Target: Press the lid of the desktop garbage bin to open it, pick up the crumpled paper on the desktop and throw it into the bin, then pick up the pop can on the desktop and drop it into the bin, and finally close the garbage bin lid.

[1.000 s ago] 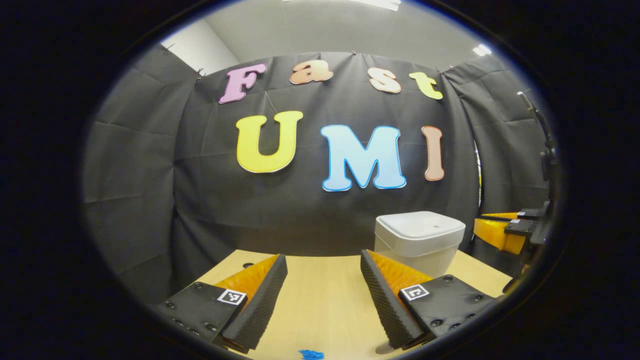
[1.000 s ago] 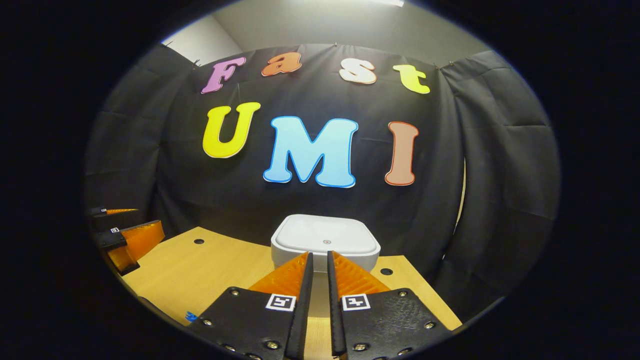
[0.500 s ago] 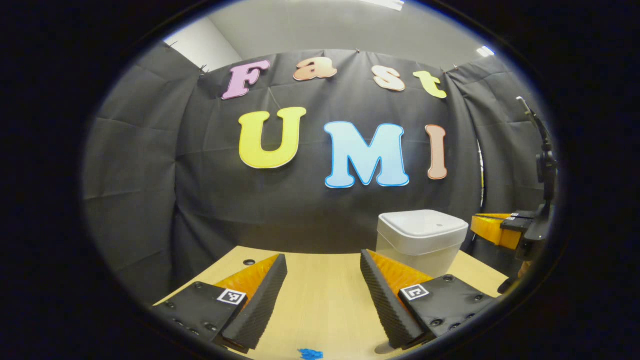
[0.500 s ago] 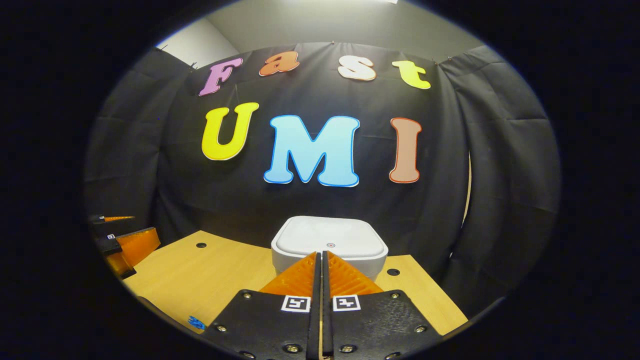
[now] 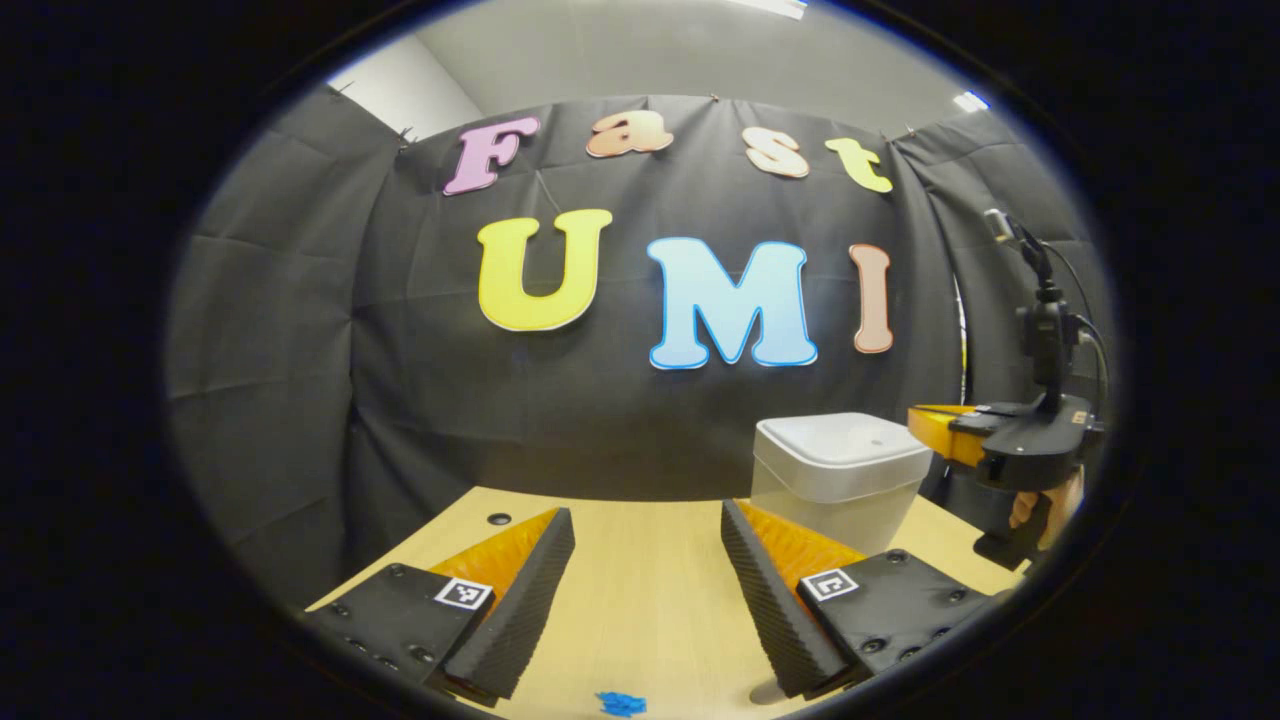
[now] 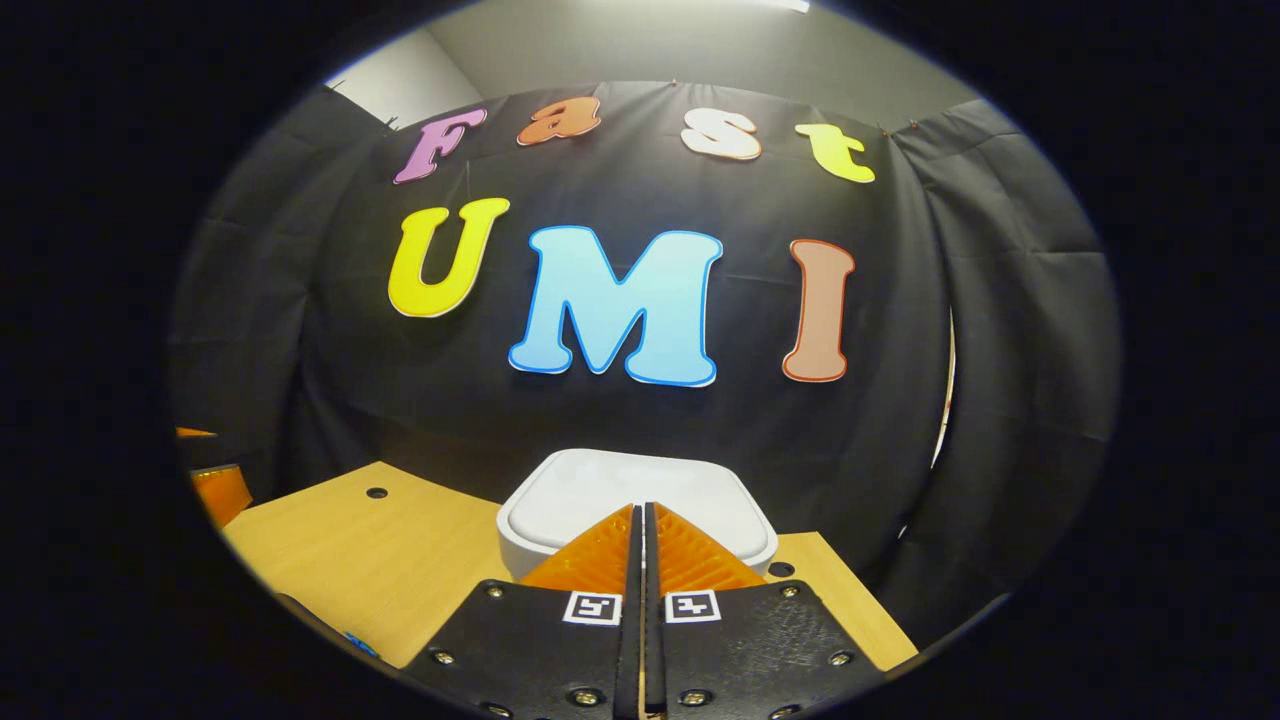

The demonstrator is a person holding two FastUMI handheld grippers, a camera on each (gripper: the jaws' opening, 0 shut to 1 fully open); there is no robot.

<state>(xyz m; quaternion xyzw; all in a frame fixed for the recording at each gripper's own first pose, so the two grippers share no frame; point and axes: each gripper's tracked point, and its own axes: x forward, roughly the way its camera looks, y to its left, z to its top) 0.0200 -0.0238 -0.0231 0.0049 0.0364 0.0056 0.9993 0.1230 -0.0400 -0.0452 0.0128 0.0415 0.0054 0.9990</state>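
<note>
Poising over the bin [image 6: 560, 520] at the desk's [image 6: 380, 570] far edge, the right gripper [image 6: 641, 512] presses its fingers together, apparently to push the shut lid [image 6: 600, 490]; the left gripper [image 5: 645, 525] hangs spread, holding nothing.

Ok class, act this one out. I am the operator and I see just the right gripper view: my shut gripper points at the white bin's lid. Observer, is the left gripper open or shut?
Observer: Open. In the left gripper view, the left gripper has its fingers wide apart over the table, with nothing between them.
Operator: Is my gripper on the lid?
Observer: Seen from the side, the right gripper hangs with its tip at the right edge of the lid, about level with its top. I cannot tell whether they touch.
Operator: Is the lid closed?
Observer: Yes, from the side it sits flat on the bin.
</note>
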